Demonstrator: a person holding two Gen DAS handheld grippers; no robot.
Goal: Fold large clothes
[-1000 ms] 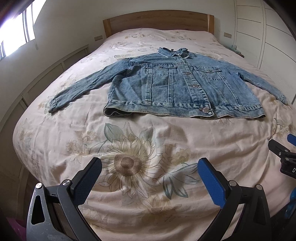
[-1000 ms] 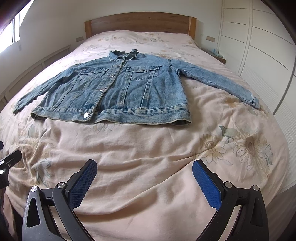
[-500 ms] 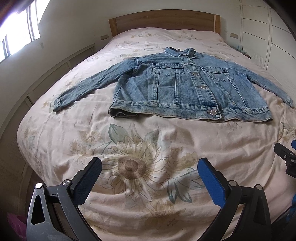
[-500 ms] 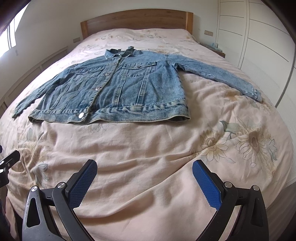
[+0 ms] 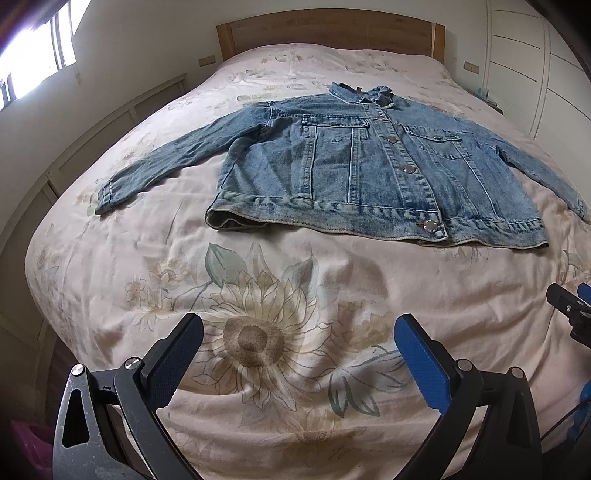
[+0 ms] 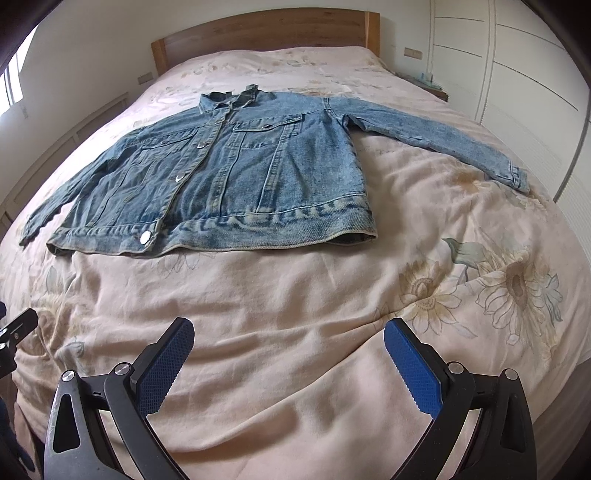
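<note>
A blue denim jacket (image 5: 373,173) lies flat and buttoned, front up, on the bed, both sleeves spread out to the sides; it also shows in the right wrist view (image 6: 229,177). My left gripper (image 5: 297,328) is open and empty, above the bedspread short of the jacket's hem. My right gripper (image 6: 288,332) is open and empty, also short of the hem. The right gripper's tip shows at the right edge of the left wrist view (image 5: 570,308).
The bed has a cream sunflower-print bedspread (image 5: 258,332) and a wooden headboard (image 5: 328,31). White wardrobe doors (image 6: 517,74) stand to the right, a panelled wall with a window (image 5: 33,55) to the left. A nightstand (image 6: 428,85) sits by the headboard.
Both grippers have moved forward toward the jacket, which looks larger and nearer. Both stay open. The jacket has not moved.
</note>
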